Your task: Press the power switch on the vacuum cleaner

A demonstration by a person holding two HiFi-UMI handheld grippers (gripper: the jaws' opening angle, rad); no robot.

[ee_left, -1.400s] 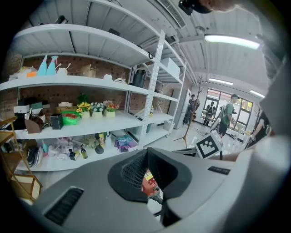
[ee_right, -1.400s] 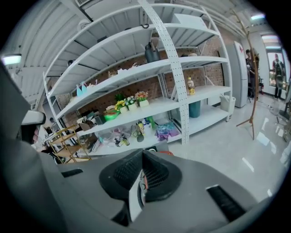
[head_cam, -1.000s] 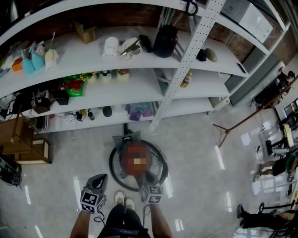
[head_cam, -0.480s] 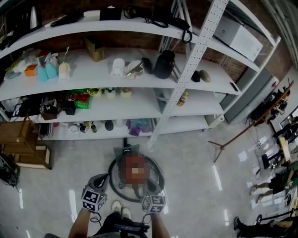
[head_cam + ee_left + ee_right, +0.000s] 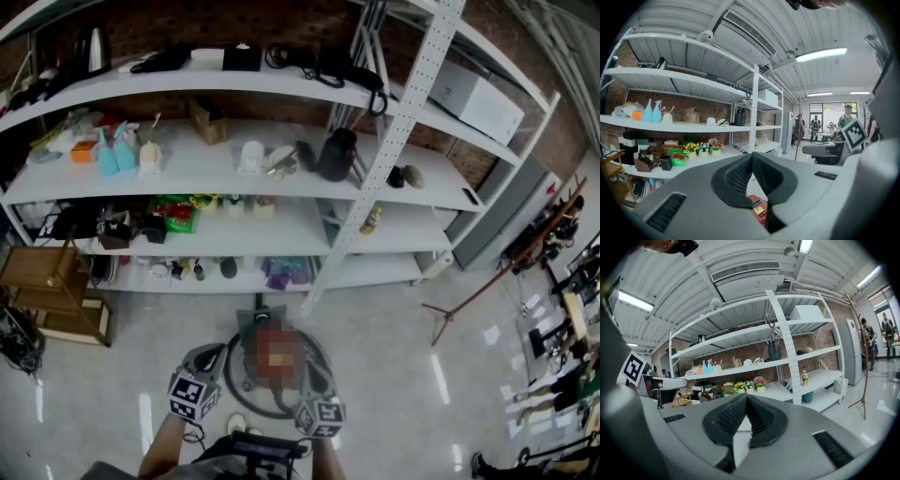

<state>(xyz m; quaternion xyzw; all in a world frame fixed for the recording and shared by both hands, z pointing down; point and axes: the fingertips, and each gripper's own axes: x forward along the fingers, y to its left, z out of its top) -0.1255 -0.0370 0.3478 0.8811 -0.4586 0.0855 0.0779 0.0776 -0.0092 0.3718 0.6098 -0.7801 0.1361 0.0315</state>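
Compared with a second ago, the head view has tipped upward, so the white shelving (image 5: 281,211) fills more of it and the vacuum cleaner (image 5: 261,319) sits lower, near 6 o'clock, on the floor just ahead of the person's feet. The left gripper (image 5: 212,354) is at the cleaner's 9 o'clock and the right gripper (image 5: 309,373) at its 4 o'clock, each with fingers pressed together on nothing and aimed at the shelves rather than downward. The switch cannot be made out, so this looks like the approach. Next, one closed tip probably has to tilt down onto the cleaner's body and push.
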